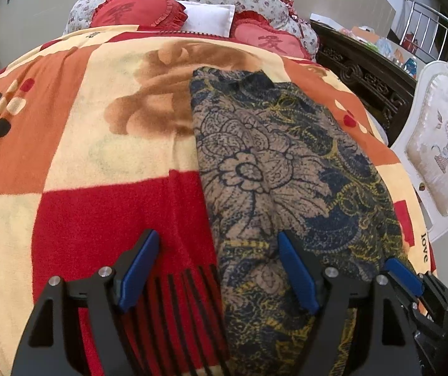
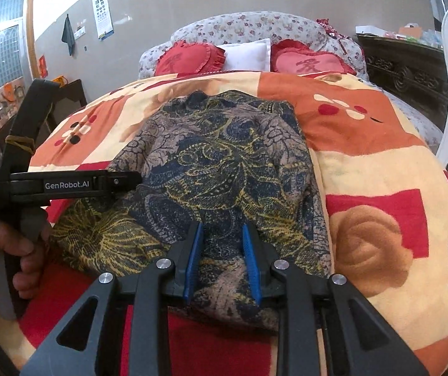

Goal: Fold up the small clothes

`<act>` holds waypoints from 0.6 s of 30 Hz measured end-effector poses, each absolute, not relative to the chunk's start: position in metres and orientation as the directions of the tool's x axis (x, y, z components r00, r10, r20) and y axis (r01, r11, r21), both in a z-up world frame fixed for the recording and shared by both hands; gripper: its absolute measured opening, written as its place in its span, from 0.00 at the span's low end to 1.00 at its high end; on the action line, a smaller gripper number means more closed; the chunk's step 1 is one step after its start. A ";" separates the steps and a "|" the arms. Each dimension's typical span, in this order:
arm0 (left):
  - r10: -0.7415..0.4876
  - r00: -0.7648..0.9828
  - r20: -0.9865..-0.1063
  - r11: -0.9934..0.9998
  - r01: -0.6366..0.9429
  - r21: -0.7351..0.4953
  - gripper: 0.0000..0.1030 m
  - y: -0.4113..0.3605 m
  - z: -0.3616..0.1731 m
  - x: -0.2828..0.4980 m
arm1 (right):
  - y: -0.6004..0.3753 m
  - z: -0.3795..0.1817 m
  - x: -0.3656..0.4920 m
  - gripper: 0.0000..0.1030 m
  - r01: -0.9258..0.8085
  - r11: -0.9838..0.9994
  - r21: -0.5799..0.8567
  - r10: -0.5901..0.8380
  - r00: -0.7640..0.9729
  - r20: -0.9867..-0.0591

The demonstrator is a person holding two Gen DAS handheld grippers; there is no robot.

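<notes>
Left claw (image 1: 217, 269): blue fingers spread wide, holding nothing. Its left finger (image 1: 139, 269) stands over the red part of the blanket (image 1: 98, 219); its right finger (image 1: 297, 274) stands over the near left portion of the patterned garment (image 1: 270, 172). The garment's left edge runs between the two fingers.

Right claw (image 2: 222, 260): blue fingers partly open, with a narrow gap. Near-edge cloth of the patterned garment (image 2: 224, 163) lies in the gap; whether the pads touch it cannot be told. In the left wrist view the right claw shows only at the near right edge, at the garment's near right corner.

In the right wrist view a hand (image 2: 11, 250) grips the handle of the left gripper at the near left.

The garment, a dark blue, tan and yellow floral piece, lies lengthwise on the bed, from the near edge toward the far pillows, right of the blanket's centre.

Far end: two red heart cushions (image 2: 189, 59) flank a white pillow (image 2: 249, 53) against a floral headboard (image 2: 249, 25).
</notes>
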State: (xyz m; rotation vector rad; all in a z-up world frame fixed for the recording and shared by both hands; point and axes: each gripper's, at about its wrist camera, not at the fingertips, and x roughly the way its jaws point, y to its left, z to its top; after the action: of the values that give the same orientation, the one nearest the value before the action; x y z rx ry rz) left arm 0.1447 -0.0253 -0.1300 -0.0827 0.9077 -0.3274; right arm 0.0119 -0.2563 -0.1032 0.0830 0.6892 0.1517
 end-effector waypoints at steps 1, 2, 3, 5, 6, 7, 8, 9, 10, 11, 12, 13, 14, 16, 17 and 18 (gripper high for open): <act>-0.343 0.557 -0.756 0.938 0.249 -0.242 0.81 -0.021 -0.130 0.146 | -0.256 -0.103 0.012 0.26 -0.112 0.986 0.125 0.166 0.761 -0.627; -0.392 0.539 -0.745 0.919 0.255 -0.299 0.84 -0.015 -0.128 0.149 | -0.257 -0.103 0.012 0.26 -0.112 0.986 0.125 0.166 0.761 -0.627; -0.435 0.530 -0.728 0.900 0.261 -0.348 0.84 -0.008 -0.127 0.151 | -0.257 -0.103 0.012 0.26 -0.113 0.986 0.125 0.167 0.761 -0.627; -0.510 0.510 -0.693 0.859 0.270 -0.434 0.85 0.004 -0.125 0.158 | -0.257 -0.104 0.012 0.26 -0.114 0.986 0.124 0.167 0.761 -0.626; -0.543 0.487 -0.684 0.839 0.278 -0.467 0.86 0.006 -0.126 0.165 | -0.257 -0.103 0.012 0.26 -0.114 0.986 0.124 0.167 0.762 -0.626; -0.579 0.462 -0.672 0.814 0.289 -0.504 0.87 0.007 -0.126 0.173 | -0.257 -0.104 0.012 0.26 -0.114 0.986 0.125 0.167 0.762 -0.626; -0.612 0.435 -0.661 0.790 0.296 -0.537 0.90 0.006 -0.127 0.180 | -0.257 -0.104 0.012 0.26 -0.114 0.986 0.125 0.167 0.762 -0.625; -0.655 0.396 -0.643 0.755 0.304 -0.582 0.91 0.005 -0.128 0.187 | -0.257 -0.104 0.012 0.26 -0.113 0.986 0.126 0.168 0.763 -0.625; -0.695 0.365 -0.619 0.718 0.302 -0.628 0.91 0.003 -0.128 0.195 | -0.257 -0.104 0.012 0.26 -0.113 0.985 0.127 0.168 0.764 -0.623; -0.724 0.342 -0.599 0.688 0.297 -0.662 0.91 0.002 -0.128 0.200 | -0.257 -0.104 0.012 0.26 -0.114 0.985 0.127 0.168 0.764 -0.623; -0.771 0.306 -0.558 0.634 0.297 -0.714 0.90 0.001 -0.129 0.206 | -0.257 -0.104 0.013 0.26 -0.114 0.985 0.129 0.170 0.764 -0.623; -0.830 0.243 -0.503 0.556 0.281 -0.782 0.90 -0.002 -0.133 0.213 | -0.258 -0.103 0.011 0.26 -0.113 0.985 0.132 0.171 0.765 -0.621; -0.844 0.225 -0.486 0.533 0.267 -0.803 0.90 -0.003 -0.135 0.216 | -0.258 -0.102 0.009 0.26 -0.112 0.984 0.136 0.173 0.766 -0.619; -0.868 0.197 -0.456 0.494 0.260 -0.829 0.91 -0.005 -0.136 0.219 | -0.260 -0.101 0.007 0.26 -0.111 0.983 0.146 0.178 0.767 -0.616; -0.884 0.175 -0.433 0.466 0.253 -0.848 0.90 -0.005 -0.136 0.220 | -0.261 -0.101 0.006 0.26 -0.111 0.982 0.151 0.182 0.768 -0.614; -0.894 0.160 -0.419 0.448 0.248 -0.859 0.90 -0.005 -0.136 0.220 | -0.262 -0.101 0.006 0.27 -0.112 0.981 0.156 0.185 0.768 -0.613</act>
State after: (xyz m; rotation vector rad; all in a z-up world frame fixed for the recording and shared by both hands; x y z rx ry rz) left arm 0.2199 -0.0048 -0.1358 -0.7243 1.1157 -0.9261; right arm 0.0058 -0.2618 -0.1008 0.1131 0.6762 0.1616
